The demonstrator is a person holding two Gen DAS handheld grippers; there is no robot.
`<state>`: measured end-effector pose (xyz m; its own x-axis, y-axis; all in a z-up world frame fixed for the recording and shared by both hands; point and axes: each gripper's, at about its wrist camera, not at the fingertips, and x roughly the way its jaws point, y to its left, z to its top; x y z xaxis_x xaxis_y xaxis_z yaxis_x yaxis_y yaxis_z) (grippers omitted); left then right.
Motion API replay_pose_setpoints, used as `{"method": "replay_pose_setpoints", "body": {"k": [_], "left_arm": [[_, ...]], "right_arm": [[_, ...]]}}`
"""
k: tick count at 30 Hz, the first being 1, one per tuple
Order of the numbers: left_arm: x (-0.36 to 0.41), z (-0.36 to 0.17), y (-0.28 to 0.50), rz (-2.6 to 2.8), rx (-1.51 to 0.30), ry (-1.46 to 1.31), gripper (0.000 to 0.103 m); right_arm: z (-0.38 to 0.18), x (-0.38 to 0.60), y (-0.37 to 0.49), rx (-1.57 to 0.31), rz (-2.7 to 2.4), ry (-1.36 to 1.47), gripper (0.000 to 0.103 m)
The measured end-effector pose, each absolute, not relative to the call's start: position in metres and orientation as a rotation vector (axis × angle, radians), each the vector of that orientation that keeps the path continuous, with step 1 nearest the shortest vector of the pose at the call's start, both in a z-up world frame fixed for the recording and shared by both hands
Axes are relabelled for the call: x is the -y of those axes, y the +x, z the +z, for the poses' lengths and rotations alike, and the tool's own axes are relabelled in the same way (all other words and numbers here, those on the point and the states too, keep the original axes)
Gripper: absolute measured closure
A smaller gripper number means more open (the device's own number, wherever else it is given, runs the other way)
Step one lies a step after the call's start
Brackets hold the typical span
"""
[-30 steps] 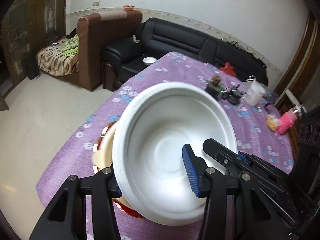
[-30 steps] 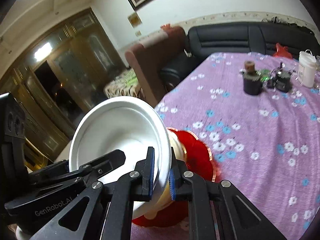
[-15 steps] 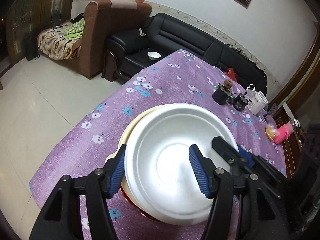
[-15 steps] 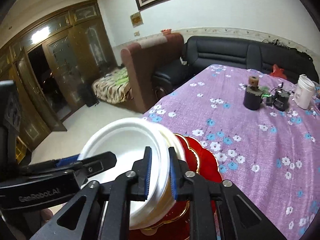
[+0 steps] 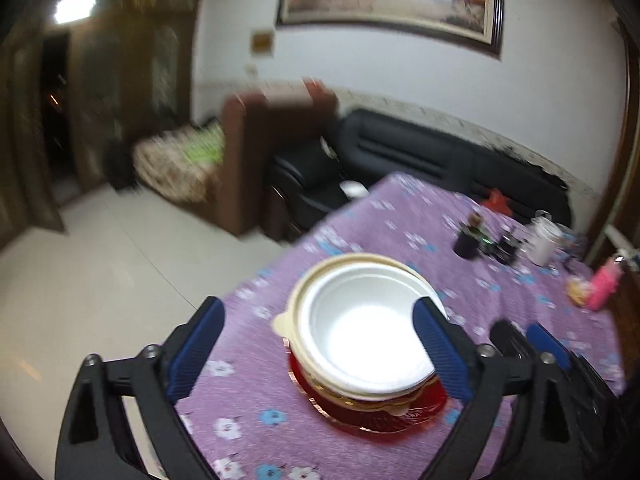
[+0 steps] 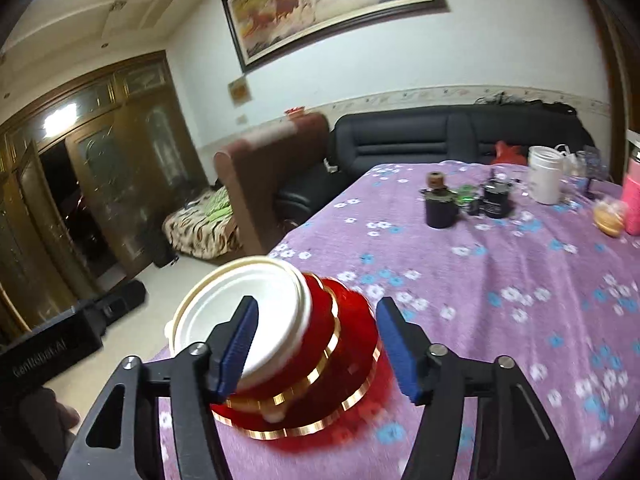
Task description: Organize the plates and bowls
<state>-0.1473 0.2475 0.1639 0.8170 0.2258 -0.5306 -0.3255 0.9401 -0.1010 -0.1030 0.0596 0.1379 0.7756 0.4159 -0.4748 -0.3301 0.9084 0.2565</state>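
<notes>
A white bowl (image 5: 362, 328) sits nested in a cream bowl (image 5: 298, 292), on a red gold-rimmed bowl and a red plate (image 5: 420, 408), near the table's front left corner. The stack also shows in the right wrist view: white bowl (image 6: 244, 308), red bowl (image 6: 316, 344), red plate (image 6: 352, 396). My left gripper (image 5: 318, 348) is open and empty, its fingers spread wide above and in front of the stack. My right gripper (image 6: 316, 348) is open and empty, just in front of the stack's right side. Its tips show at the right of the left wrist view (image 5: 532, 340).
The table has a purple flowered cloth (image 6: 500, 280). At the far end stand a dark cup (image 6: 440, 206), a black jar (image 6: 496, 200), a white jar (image 6: 544, 180), a pink bottle (image 6: 632, 208) and a yellow packet (image 6: 608, 218). The table's left edge drops to the floor (image 5: 100, 260). Sofas stand behind.
Both grippers have opened and let go of the white bowl, which now rests level in the cream bowl. Both grippers have pulled back and up from the stack.
</notes>
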Motion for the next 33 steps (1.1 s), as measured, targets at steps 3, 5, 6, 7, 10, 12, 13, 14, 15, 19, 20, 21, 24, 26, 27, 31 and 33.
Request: {"method": "replay_pose_setpoints", "body": {"k": [3,5,6,7,10,12,13,14,15,19,20,21,24,26,27,31,33], "left_arm": [[-0.226,0.164,-0.163,0.324,-0.509,-0.132,0.001],[-0.212,0.162,-0.167,0.310,-0.515,-0.102,0.001],[-0.205,0.160,-0.166,0.300,-0.527,-0.090,0.001],[-0.199,0.159,-0.166,0.294,-0.539,-0.083,0.001],[-0.187,0.152,-0.165,0.276,-0.574,-0.072,0.001],[-0.180,0.146,-0.165,0.273,-0.594,-0.066,0.001],[-0.177,0.143,-0.165,0.270,-0.604,-0.063,0.001],[-0.175,0.141,-0.165,0.267,-0.611,-0.061,0.001],[-0.172,0.138,-0.167,0.268,-0.617,-0.055,0.001],[-0.165,0.131,-0.167,0.257,-0.640,-0.044,0.001],[-0.164,0.129,-0.166,0.253,-0.647,-0.042,0.001],[-0.163,0.126,-0.166,0.248,-0.656,-0.042,0.001],[-0.164,0.119,-0.167,0.242,-0.672,-0.044,0.001],[-0.165,0.115,-0.166,0.242,-0.681,-0.048,0.001],[-0.167,0.113,-0.167,0.242,-0.686,-0.052,0.001],[-0.173,0.106,-0.167,0.244,-0.699,-0.068,0.001],[-0.176,0.104,-0.167,0.243,-0.705,-0.075,0.001]], "right_arm": [[0.130,-0.048,-0.126,-0.546,0.365,0.142,0.027],[0.123,-0.039,-0.136,-0.555,0.343,0.138,0.027],[0.119,-0.034,-0.140,-0.568,0.331,0.135,0.026],[0.116,-0.030,-0.142,-0.580,0.323,0.137,0.026],[0.108,-0.015,-0.146,-0.610,0.310,0.165,0.026],[0.105,-0.007,-0.149,-0.621,0.298,0.177,0.026],[0.103,-0.003,-0.150,-0.622,0.294,0.182,0.026],[0.102,0.000,-0.151,-0.623,0.289,0.184,0.026],[0.101,0.002,-0.153,-0.625,0.286,0.185,0.026],[0.094,0.004,-0.157,-0.642,0.283,0.178,0.025],[0.093,0.003,-0.157,-0.649,0.285,0.174,0.025],[0.091,0.003,-0.158,-0.653,0.286,0.171,0.025],[0.089,-0.002,-0.161,-0.661,0.285,0.160,0.025],[0.087,-0.004,-0.162,-0.667,0.285,0.154,0.025],[0.086,-0.006,-0.164,-0.669,0.285,0.151,0.025],[0.084,-0.013,-0.164,-0.679,0.289,0.135,0.025],[0.083,-0.016,-0.163,-0.682,0.292,0.129,0.025]]}}
